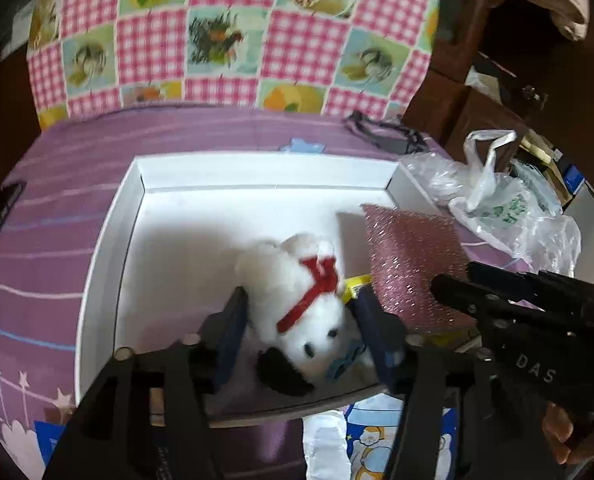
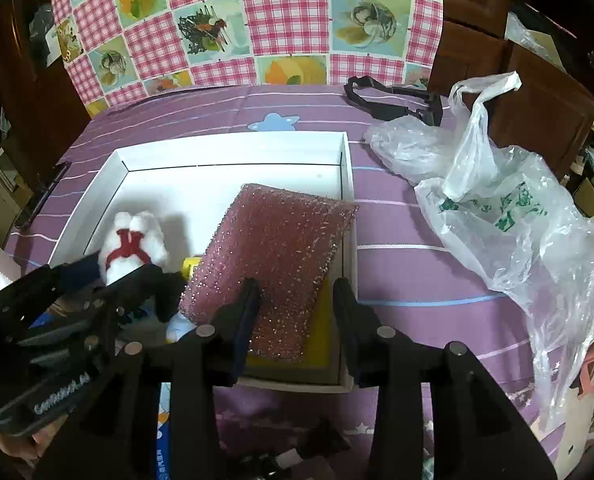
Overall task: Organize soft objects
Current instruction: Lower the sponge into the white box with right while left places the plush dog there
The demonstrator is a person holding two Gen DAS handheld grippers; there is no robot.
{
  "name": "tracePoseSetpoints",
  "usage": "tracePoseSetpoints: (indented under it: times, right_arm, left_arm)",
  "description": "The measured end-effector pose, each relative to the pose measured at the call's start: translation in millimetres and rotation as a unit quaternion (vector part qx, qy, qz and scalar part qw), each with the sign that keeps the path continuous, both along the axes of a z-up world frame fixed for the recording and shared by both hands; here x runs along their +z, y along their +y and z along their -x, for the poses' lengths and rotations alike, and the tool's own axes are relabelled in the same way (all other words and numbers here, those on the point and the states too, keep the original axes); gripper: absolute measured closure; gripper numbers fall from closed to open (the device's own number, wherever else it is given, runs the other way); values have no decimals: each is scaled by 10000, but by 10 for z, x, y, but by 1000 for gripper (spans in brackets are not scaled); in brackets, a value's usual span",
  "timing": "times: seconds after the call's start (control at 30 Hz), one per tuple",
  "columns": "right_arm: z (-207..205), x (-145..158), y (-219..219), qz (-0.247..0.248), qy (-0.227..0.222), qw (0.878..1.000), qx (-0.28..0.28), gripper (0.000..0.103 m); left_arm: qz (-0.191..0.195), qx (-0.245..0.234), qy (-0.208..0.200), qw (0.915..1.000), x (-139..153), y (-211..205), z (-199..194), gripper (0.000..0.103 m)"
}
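Low in the left wrist view, the white plush dog with a red ribbon (image 1: 301,304) shows its face, black ear and eyes, lying in the shallow white cardboard box (image 1: 109,240) on the purple striped tabletop (image 1: 57,184). Only the right wrist view shows the whole pink glittery sponge pad (image 2: 273,268) lying over a yellow sheet (image 2: 317,340) at the box's right wall. Left gripper (image 1: 303,320) fingers stand apart, flanking the dog without pressing. Right gripper (image 2: 297,304) fingers stand apart; the left one (image 2: 245,312) meets the pad's edge.

Checkered cloth (image 2: 257,20), dark wooden cabinets (image 2: 537,112)
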State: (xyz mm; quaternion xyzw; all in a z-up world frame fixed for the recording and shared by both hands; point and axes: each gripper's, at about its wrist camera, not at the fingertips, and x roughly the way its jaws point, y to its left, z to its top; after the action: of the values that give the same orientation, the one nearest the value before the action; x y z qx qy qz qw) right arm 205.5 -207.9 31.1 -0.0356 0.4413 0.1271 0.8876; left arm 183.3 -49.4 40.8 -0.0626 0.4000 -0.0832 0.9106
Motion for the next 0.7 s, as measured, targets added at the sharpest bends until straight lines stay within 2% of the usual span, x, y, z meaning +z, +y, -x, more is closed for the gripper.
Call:
tracePoseSetpoints:
  times: [0.03,0.07,0.13,0.2,0.33,0.5,0.7]
  right_arm:
    - [14,20,3,-1,-16,10000,-10,62]
    - [27,48,-2,-18,-48,10000,-31,61]
    - [46,94,4,-90,-102,9999,-50,49]
    - [78,148,-15,-213,-174,9996,-66,45]
    - [121,243,-16,-561,-303,9980,32,45]
    - [173,315,-7,-1112,-254,9931,271,45]
    - [186,324,43,-1303,-148,9906,388,45]
  left_arm:
    - [-28,-5,-114,9999,40,-7,26,35]
    - [-49,11,-196,9998,72,-11,38,34]
    - [-90,89,-322,9994,136,0,61,34]
    - [-86,149,-329,9993,176,35,59,33]
    - [-26,273,-362,9990,224,112,63,33]
    - [-206,368,-479,9980,294,122,133,33]
    - [-581,345,-636,9957,323,35,215,33]
